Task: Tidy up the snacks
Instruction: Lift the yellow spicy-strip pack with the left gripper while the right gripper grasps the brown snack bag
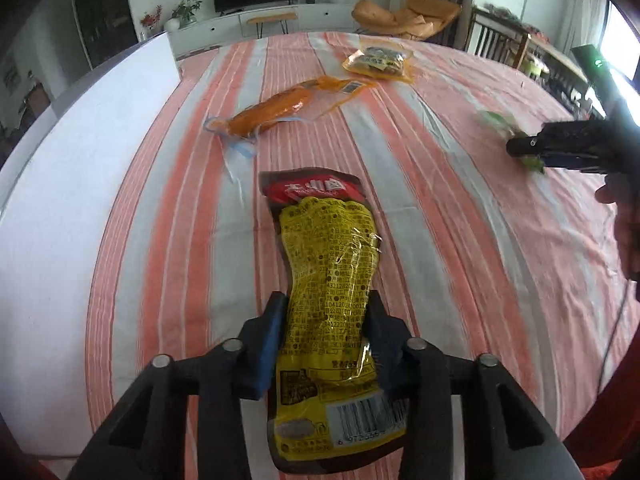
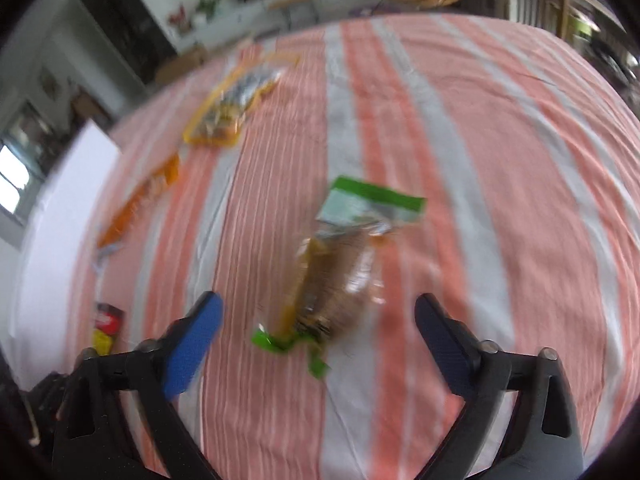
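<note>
The striped cloth [image 1: 460,208], pink and white, is spreading across the whole table. A white box [image 1: 80,184] is standing along its left side. The left gripper [image 1: 326,312] is clamping the yellow snack pack [image 1: 332,292] between its blue pads, and the pack's red top end is pointing out over the cloth. Farther off, the orange sausage pack [image 1: 272,110] is lying at a slant. Beyond it the yellow-edged mixed pack [image 1: 378,62] is sitting near the far edge. The right gripper [image 2: 320,320] is hanging with its fingers spread wide on either side of the green-trimmed pack [image 2: 340,256]. That view is blurring, so I cannot tell whether the pads are touching the pack.
</note>
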A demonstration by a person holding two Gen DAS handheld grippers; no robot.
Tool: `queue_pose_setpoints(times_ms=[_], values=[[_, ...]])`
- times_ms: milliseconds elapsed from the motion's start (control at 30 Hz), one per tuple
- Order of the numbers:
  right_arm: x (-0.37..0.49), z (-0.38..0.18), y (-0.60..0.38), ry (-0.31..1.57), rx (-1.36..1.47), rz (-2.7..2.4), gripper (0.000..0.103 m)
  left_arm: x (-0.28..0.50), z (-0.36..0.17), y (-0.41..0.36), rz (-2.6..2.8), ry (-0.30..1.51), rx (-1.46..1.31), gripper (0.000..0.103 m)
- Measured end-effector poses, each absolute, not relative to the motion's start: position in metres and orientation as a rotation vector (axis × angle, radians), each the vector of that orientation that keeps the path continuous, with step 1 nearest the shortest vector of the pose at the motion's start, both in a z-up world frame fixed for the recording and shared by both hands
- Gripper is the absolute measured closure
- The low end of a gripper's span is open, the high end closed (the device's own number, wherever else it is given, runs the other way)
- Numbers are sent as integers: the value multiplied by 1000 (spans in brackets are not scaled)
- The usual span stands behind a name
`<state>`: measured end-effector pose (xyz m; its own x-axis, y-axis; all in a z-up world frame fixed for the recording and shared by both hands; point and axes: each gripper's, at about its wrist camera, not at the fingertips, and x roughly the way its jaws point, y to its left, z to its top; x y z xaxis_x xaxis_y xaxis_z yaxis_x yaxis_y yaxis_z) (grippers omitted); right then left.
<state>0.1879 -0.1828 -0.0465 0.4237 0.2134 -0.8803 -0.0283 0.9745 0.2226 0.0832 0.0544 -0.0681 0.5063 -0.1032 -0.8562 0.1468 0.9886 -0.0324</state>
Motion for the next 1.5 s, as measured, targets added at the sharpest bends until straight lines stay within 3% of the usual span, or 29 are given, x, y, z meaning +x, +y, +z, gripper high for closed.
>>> queue_pose_setpoints(times_ms=[33,67,333,600,633,700,733,767,833,967,1067,1100,1133,1167,1367,1500], values=[[186,-45,-180,1114,143,126,72,80,-65,62,-160,1023,-4,65],[184,-43,-180,1110,136,116,81,74,-60,73,-180,1010,-75,65],[150,-10,-193,1045,302,238,81,58,-12,121,-244,873,-347,65],[142,24,-139,1028,354,441,81,43,11,175,-176,805,-457,65],[145,19,-131,1054,307,438,80,40,10,179,-167,806,-471,65],[150,2,-119,1127,198,422,68,32,11,186,-163,801,-493,65],[148,-6,-118,1148,154,407,44,28,13,187,-162,797,-492,65],[146,-12,-119,1157,107,396,31,24,15,189,-160,791,-485,65],[140,-12,-119,1137,32,394,30,17,19,188,-159,781,-474,65],[136,-2,-97,1044,-220,450,11,18,22,184,-193,777,-482,65],[148,-19,-65,1059,-397,531,11,14,25,180,-211,785,-478,65],[152,-32,-57,1098,-442,550,14,10,27,180,-212,785,-476,65],[155,-44,-52,1144,-460,559,49,8,28,182,-210,782,-478,65],[158,-51,-52,1176,-468,534,69,5,30,187,-207,778,-483,65],[160,-23,-77,1162,-127,526,73,-4,47,238,-159,735,-554,65],[150,43,-33,1051,32,711,73,2,73,301,-7,678,-516,65]])
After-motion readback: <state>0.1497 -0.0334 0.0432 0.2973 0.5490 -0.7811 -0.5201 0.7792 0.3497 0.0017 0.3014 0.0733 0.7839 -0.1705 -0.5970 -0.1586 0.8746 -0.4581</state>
